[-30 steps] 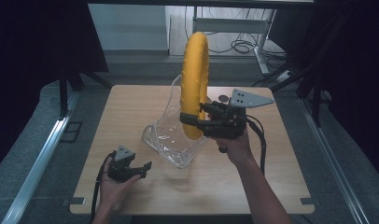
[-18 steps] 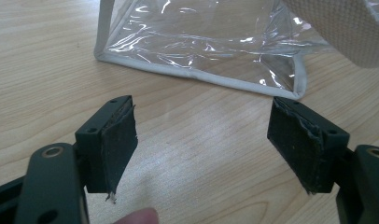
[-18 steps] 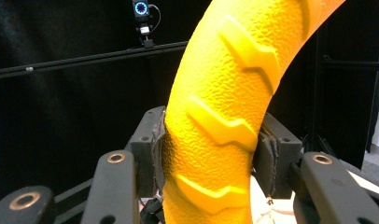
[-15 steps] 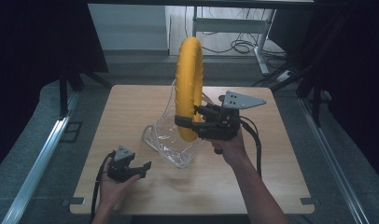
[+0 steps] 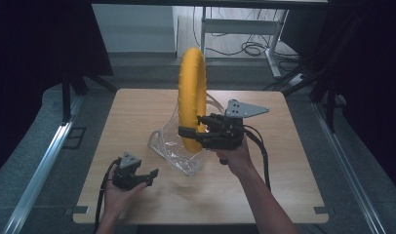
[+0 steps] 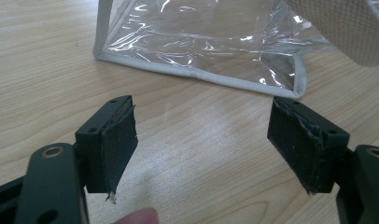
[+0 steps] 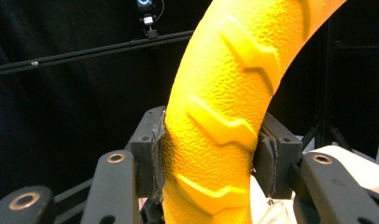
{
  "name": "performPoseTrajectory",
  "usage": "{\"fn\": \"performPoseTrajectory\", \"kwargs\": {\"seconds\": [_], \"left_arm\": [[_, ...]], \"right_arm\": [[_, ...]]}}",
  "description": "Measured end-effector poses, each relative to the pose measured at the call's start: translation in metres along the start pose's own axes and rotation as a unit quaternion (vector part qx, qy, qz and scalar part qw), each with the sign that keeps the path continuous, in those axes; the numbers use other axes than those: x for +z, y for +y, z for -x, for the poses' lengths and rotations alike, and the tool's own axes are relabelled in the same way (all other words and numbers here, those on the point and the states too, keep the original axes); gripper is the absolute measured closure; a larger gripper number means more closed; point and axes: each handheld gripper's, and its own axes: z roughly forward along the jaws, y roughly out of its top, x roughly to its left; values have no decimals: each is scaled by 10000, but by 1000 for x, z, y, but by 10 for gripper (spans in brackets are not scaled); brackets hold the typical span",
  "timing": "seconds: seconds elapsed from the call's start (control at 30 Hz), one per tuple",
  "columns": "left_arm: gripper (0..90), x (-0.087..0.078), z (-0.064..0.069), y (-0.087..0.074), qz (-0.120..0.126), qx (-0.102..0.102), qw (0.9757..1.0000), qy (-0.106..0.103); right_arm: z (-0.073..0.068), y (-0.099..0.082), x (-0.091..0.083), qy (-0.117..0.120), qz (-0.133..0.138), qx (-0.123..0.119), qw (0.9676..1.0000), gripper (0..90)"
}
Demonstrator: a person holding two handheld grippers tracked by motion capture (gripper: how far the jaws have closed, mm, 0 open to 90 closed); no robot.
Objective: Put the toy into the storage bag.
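Dark curtains and a grey floor ring the pale wooden surface, and at its middle the right tool is clenched on a yellow ring — a thick, pebbled hoop with raised chevron ridges, held upright on edge above the wood. In the right gripper view the pads bite both flanks of the ring low on its curve, so the hoop towers over the tool, and the rest of it arcs up and away. It looks stiff or only slightly yielding, light for its bulk, and its textured skin should give the pads good friction; held so low, though, it may want to swing or tip around the pinch. A hold across the tube, as here, seems the sensible one. Just below and beside the right tool lies a clear plastic bag with white-bound seams, crumpled and partly upstanding behind the ring — thin, slippery and floppy, best taken at a bound edge. Nearer the person, the left tool rests low over the surface with its jaws released and wide, the bag's corner just ahead of its pads.
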Motion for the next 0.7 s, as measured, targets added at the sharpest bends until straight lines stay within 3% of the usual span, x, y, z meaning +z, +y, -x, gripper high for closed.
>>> {"fn": "performPoseTrajectory", "kwargs": {"seconds": [0.7], "left_arm": [[239, 1, 0, 0, -13, 13, 10000, -12]], "right_arm": [[7, -23, 8, 77, -151, 202, 9997, 505]]}}
